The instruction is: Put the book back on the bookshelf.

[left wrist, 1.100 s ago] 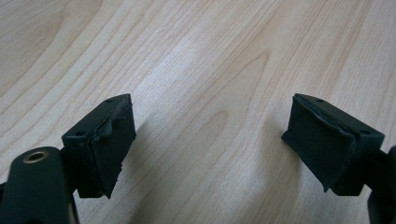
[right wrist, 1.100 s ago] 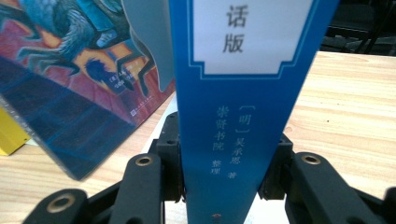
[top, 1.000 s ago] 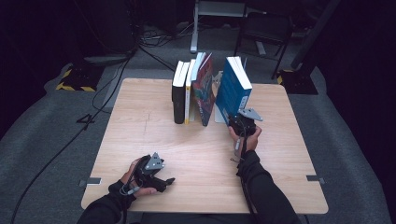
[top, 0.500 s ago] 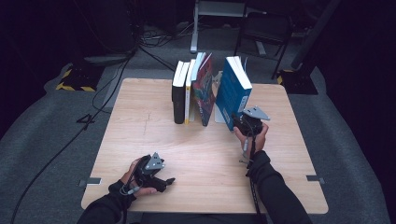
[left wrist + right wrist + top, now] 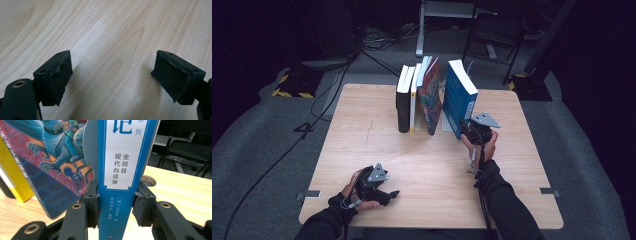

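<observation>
The blue book [image 5: 459, 98] stands upright on the wooden table [image 5: 362, 145], at the right end of a short row of books toward the far side, a little apart from the illustrated book [image 5: 432, 97] that leans just to its left; a yellow book [image 5: 414, 100] and a black book [image 5: 403, 102] stand farther left in the row. The right gripper [image 5: 115, 207] is pinching the blue book by its spine, low down near the foot, one pad on each cover; in the right gripper view the jaws press flat against both sides of the white-and-blue spine. The left gripper [image 5: 110, 80] rests near the near left edge of the table, jaws spread wide over bare wood and holding nothing. The blue book looks thick and probably fairly heavy for a two-pad grip, stiff along the spine but with a glossy cover that may slide between rubber pads. Because the hold sits low, the tall body above it will likely want to tip to either side or sag open at the fore edge once lifted. A hold closer to mid-height on the spine would balance it better; with the present grip, a slow, upright pull toward the near side seems safest, keeping clear of the leaning illustrated book beside it.
</observation>
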The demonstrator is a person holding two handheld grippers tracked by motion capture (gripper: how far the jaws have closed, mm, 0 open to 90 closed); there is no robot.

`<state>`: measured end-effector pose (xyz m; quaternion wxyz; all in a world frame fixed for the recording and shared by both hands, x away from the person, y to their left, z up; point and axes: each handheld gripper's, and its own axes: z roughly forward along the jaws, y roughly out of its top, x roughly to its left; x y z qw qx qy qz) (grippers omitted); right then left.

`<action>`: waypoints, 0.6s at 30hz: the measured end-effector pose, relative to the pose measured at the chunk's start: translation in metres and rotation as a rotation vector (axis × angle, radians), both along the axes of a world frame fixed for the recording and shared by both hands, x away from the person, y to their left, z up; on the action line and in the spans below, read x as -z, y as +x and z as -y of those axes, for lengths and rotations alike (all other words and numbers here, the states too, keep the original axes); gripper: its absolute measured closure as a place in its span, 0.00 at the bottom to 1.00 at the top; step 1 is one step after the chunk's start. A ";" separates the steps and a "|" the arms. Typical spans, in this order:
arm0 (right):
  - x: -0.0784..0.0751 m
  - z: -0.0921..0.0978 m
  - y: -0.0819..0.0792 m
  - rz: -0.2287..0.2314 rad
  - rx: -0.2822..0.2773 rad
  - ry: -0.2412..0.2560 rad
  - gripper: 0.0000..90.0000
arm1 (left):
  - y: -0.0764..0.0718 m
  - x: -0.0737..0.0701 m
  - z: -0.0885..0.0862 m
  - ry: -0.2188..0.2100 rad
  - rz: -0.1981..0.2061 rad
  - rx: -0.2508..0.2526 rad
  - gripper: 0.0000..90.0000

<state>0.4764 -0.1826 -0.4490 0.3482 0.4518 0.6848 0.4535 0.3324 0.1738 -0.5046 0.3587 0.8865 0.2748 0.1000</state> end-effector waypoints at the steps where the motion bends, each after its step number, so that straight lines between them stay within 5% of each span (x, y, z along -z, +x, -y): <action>1: 0.000 -0.001 0.000 0.001 0.001 0.003 0.67 | 0.000 0.000 0.000 0.000 0.000 0.000 0.18; 18: -0.022 0.016 -0.011 -0.094 -0.141 -0.069 0.59 | 0.000 0.000 0.000 0.000 0.000 0.000 0.18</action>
